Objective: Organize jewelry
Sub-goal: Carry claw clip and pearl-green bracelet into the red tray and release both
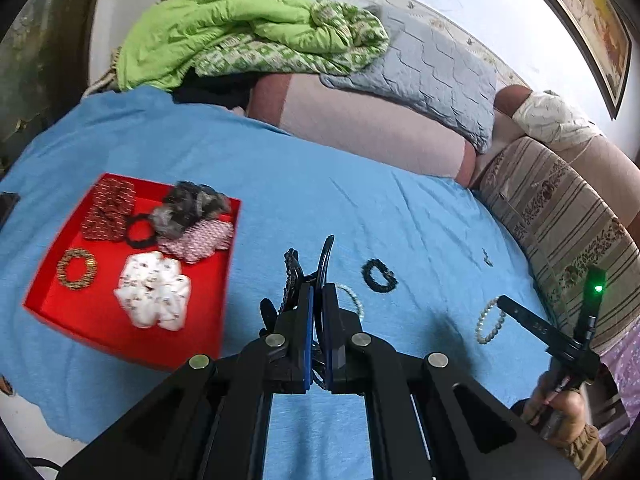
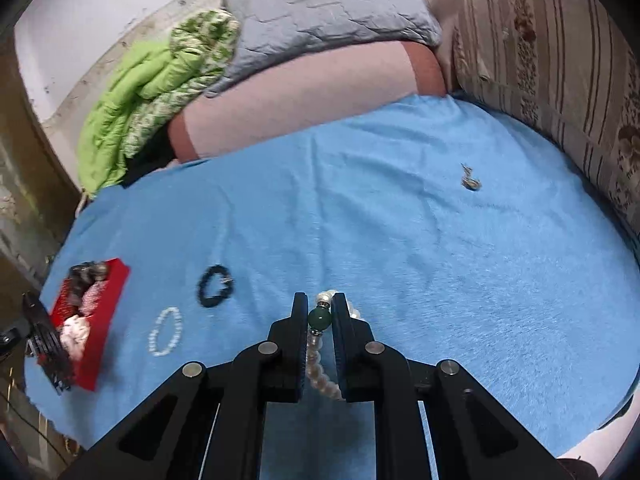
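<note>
My left gripper [image 1: 318,292] is shut on a black jewelry piece [image 1: 326,256], a thin curved band with a beaded strand hanging to its left, just right of the red tray [image 1: 60,300]. The tray holds several scrunchies and a gold bead bracelet [image 1: 77,269]. My right gripper [image 2: 320,304] is shut on a pearl bracelet with a green bead [image 2: 320,318], lifted above the blue sheet. In the left wrist view that right gripper [image 1: 504,304] shows with the pearl bracelet [image 1: 486,324] dangling. A black bracelet [image 2: 215,286] and a white bead bracelet [image 2: 165,332] lie on the sheet.
A small metal trinket [image 2: 470,182] lies far out on the blue sheet [image 2: 400,220]. Pink and striped cushions [image 2: 560,60], a grey quilted pillow [image 1: 432,76] and a green blanket [image 1: 224,28] ring the far side. A hand [image 1: 560,408] grips the right tool.
</note>
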Motion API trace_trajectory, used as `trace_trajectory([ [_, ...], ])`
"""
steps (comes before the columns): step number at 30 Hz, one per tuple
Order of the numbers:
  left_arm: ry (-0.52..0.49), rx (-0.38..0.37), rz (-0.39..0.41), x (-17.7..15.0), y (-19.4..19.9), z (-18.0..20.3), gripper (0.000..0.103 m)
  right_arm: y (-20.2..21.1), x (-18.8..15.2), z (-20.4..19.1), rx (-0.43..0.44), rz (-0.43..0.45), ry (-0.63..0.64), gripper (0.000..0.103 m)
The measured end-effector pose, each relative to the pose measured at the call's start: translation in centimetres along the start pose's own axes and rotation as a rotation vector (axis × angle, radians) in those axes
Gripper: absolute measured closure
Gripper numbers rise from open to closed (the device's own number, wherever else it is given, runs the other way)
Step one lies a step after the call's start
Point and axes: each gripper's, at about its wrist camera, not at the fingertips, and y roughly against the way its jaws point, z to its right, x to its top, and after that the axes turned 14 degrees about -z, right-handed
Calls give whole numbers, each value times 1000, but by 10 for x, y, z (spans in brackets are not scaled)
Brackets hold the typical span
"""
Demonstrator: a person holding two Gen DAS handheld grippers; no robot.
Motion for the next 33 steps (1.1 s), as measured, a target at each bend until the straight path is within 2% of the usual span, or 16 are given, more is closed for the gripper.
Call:
trace_trajectory([
  [8,27,80,60,-9,31,-22,99,26,-10,-55,46,13,120,90],
  [16,70,116,99,-15,53,-51,99,43,-23,-122,48,24,253,90],
  [22,101,123,117,-20,64,-74,99,43,-28,-166,75,6,332,90],
  [33,219,99,127,-20,69,-143,99,27,-28,-247,157,-34,464,90],
])
